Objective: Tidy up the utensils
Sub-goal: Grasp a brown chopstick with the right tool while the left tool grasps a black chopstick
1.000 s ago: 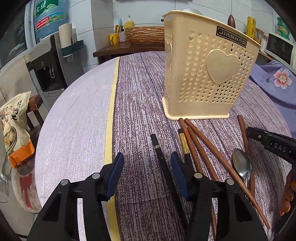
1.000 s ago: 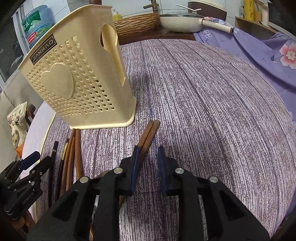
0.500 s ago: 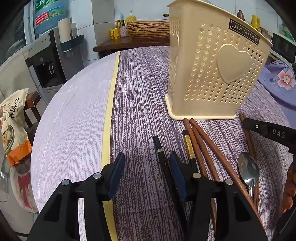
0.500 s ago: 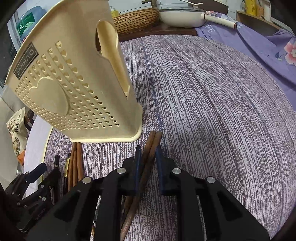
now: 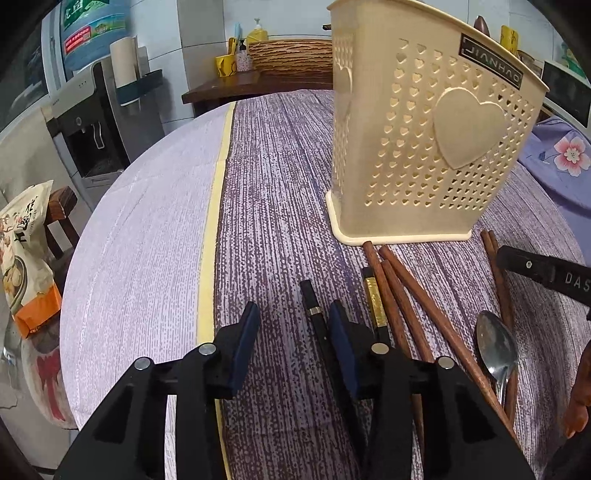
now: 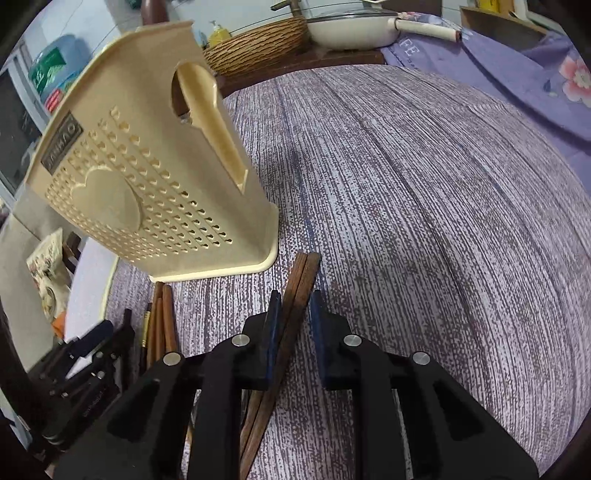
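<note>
While the left gripper (image 5: 293, 323) closes around a black chopstick (image 5: 314, 314), the right gripper (image 6: 295, 310) pinches two brown chopsticks (image 6: 301, 280).

My black grippers' blue pads (image 5: 242, 343) hover over a purple-and-white streaked cloth (image 5: 280, 206) with a yellow stripe (image 5: 212, 236), beside a cream heart-perforated holder (image 5: 424, 147), reddish-brown chopsticks (image 6: 299, 288), a black gold-banded chopstick (image 5: 375, 302) and a silver spoon (image 5: 495, 347).

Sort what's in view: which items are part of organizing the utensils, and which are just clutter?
Job:
- cream holder
- brown chopsticks, pair between the right tool's pads
- loose brown chopsticks
- black chopstick, left tool closing beside it
- spoon

Clutter:
- wicker basket
- white pan
- snack bag
- water dispenser
</note>
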The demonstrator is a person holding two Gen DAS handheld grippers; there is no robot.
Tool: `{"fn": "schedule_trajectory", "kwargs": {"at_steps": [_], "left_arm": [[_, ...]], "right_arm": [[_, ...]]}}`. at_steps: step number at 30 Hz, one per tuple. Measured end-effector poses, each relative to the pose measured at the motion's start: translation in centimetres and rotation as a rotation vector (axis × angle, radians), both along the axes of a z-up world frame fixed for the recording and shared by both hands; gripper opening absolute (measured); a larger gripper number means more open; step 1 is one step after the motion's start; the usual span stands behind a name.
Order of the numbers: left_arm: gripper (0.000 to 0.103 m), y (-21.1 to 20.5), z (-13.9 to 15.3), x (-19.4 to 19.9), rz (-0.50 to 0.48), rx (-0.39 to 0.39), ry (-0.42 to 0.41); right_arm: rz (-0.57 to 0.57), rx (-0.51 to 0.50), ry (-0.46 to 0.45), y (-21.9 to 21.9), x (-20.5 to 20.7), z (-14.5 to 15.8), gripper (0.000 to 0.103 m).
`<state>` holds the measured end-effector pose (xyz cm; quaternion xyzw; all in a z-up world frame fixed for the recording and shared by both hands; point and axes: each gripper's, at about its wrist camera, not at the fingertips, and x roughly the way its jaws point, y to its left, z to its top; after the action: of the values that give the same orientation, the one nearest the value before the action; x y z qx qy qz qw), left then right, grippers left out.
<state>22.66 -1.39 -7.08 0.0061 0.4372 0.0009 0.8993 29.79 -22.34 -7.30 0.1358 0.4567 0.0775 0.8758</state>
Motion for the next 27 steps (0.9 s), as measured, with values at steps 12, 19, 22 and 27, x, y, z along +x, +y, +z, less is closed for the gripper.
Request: {"fn": "schedule_trajectory", "kwargs": {"at_steps": [12,19,22,27], "left_arm": [[0.038,-0.2,0.0,-1.3,-0.020,0.001,0.005],[0.038,-0.4,0.0,-0.7,-0.024,0.002,0.015],[0.037,-0.4,0.1,-0.3,-0.030,0.002,0.027],[0.034,-0.9,0.1,-0.3,-0.035,0.006,0.024]], "right_arm": [[0.018,-0.010,0.034,0.1,-1.4,-0.3,0.016],[0.017,-0.085,0.031,1.2,0.4,-0.2,0.016],[0.020,-0.104,0.037,1.8,0.9,-0.1,0.016],[0.033,-0.145,0.012,2.4,0.2,0.0,0.016]]}}
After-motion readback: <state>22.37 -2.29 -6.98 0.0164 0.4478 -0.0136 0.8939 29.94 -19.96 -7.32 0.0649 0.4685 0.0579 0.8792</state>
